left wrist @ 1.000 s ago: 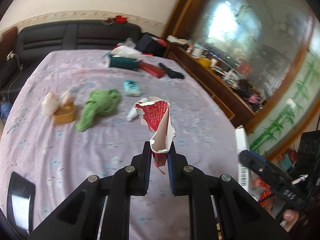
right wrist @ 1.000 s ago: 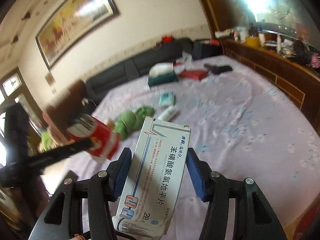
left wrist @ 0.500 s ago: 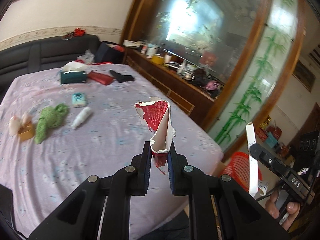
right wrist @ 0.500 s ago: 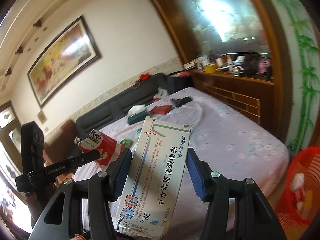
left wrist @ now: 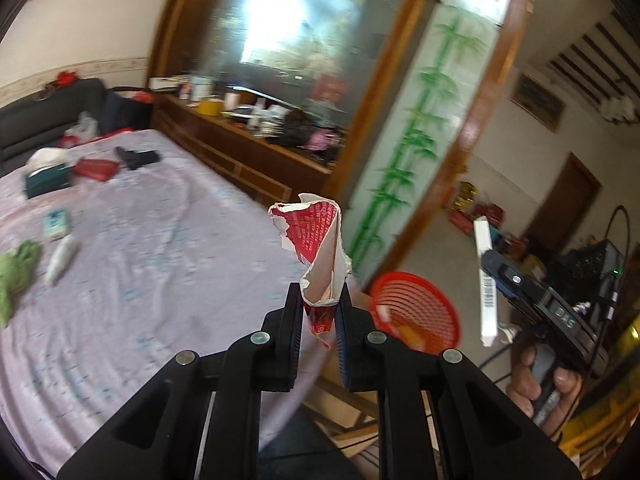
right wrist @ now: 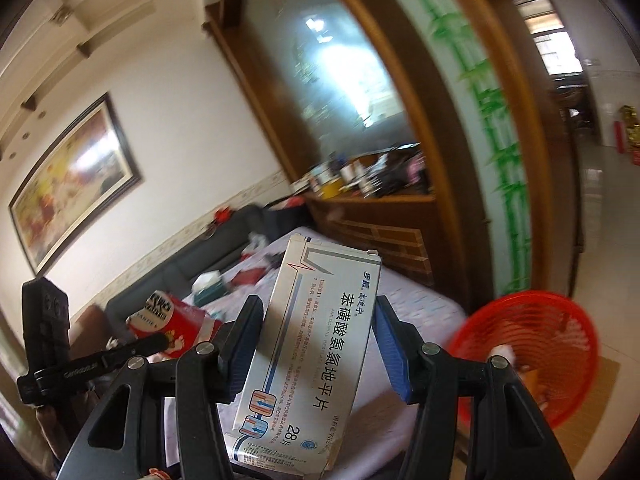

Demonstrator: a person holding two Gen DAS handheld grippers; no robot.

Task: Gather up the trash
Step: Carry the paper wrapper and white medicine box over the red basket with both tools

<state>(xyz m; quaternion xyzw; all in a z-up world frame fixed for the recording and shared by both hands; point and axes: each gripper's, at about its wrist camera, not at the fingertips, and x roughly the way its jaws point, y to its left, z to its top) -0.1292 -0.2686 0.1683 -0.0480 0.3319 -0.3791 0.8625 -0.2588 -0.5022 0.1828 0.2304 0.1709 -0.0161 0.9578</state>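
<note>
Your left gripper is clamped on a torn red wrapper that stands up above the bed edge. Your right gripper pinches a white pill box by its sides; the box reads "28片" with blue Chinese lettering. The red basket sits on the floor just past the bed corner, below and right of both loads, with scraps already inside. Behind you on the bed lie a green cloth, a white tube and a tissue box. The wooden cabinet lines the bed's far side.
</note>
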